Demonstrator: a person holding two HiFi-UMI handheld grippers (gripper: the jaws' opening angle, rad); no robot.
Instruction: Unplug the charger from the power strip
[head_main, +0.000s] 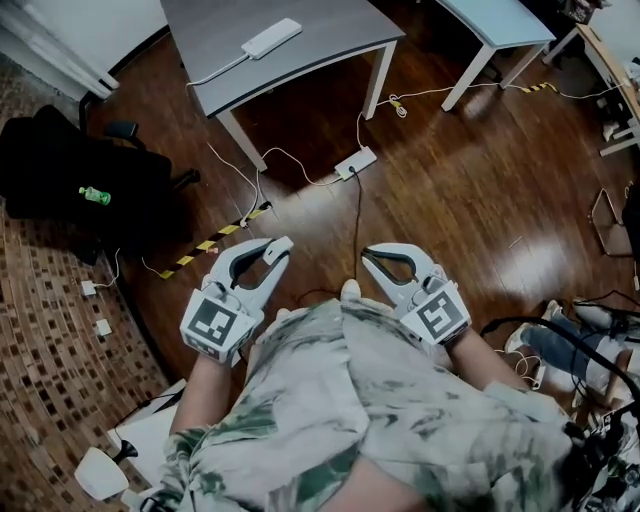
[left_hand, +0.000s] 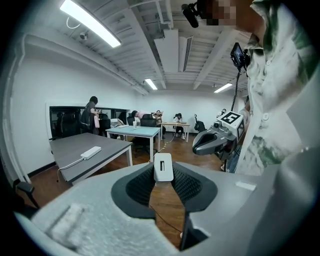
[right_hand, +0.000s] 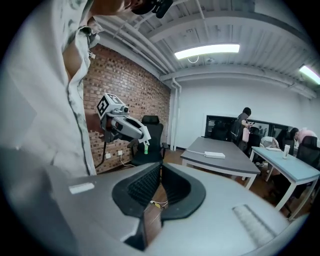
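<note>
Left tool (left_hand: 163, 174) grips white charger (left_hand: 163, 164) with, seemingly, a port.

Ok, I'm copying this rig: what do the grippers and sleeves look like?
Both the left gripper and right gripper are light grey plastic with curved tongs lined with black ribbed pads; each carries a white cube printed with black square markers. The person wears a pale shirt with a green leafy print.
</note>
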